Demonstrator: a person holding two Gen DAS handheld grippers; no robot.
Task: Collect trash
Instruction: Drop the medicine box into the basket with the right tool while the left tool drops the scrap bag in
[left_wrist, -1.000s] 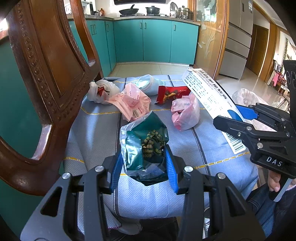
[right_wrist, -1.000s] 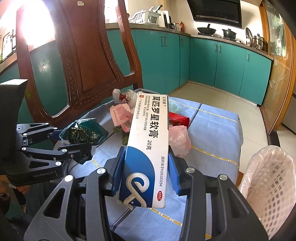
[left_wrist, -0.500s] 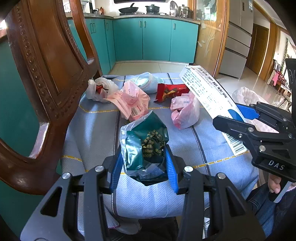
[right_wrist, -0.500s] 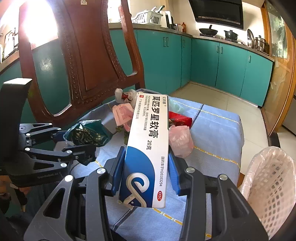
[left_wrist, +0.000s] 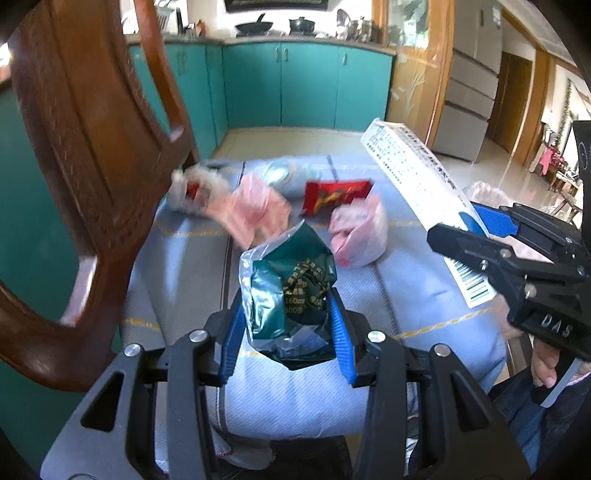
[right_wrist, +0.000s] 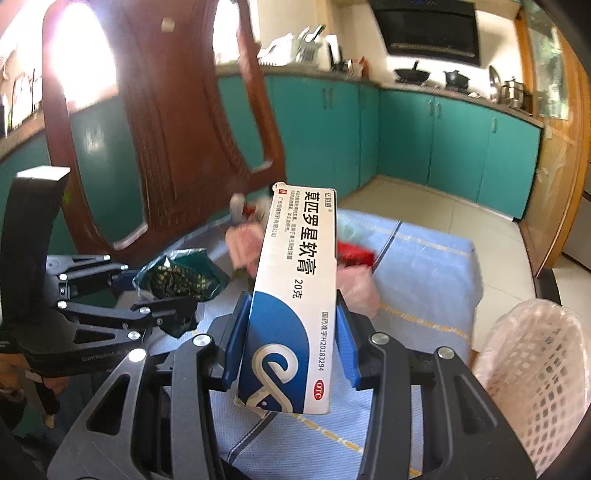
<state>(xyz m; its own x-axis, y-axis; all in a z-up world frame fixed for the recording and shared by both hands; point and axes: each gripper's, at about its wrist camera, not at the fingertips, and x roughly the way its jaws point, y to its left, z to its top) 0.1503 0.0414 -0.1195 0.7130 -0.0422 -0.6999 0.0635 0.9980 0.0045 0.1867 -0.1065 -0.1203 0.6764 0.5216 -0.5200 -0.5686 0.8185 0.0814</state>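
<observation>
While both claws are loaded, the job is to carry each piece over to the basket without loosening. The right gripper (right_wrist: 290, 332) is clenched on the ointment box (right_wrist: 295, 295), its blue pads pressing the box's two long sides near the lower end, so most of the box sticks out ahead. The left gripper (left_wrist: 286, 325) grasps a crumpled green wrapper (left_wrist: 291, 291), held above the blue cushion (left_wrist: 424, 266). The lined basket (right_wrist: 535, 369) stands low at the right of the right wrist view, beside the cushion's edge. I would swing the box there first, tip its free end into the opening, and only then let go; the wrapper is light and springy, so it should be released well inside the rim. More litter waits on the cushion: a red wrapper (left_wrist: 336, 192), a pink bag (left_wrist: 358, 236) and other pink and white scraps.

Compared with a second ago, both grips look unchanged, the chair back (left_wrist: 92, 147) sits differently in the views, and the background is now blurred.
</observation>
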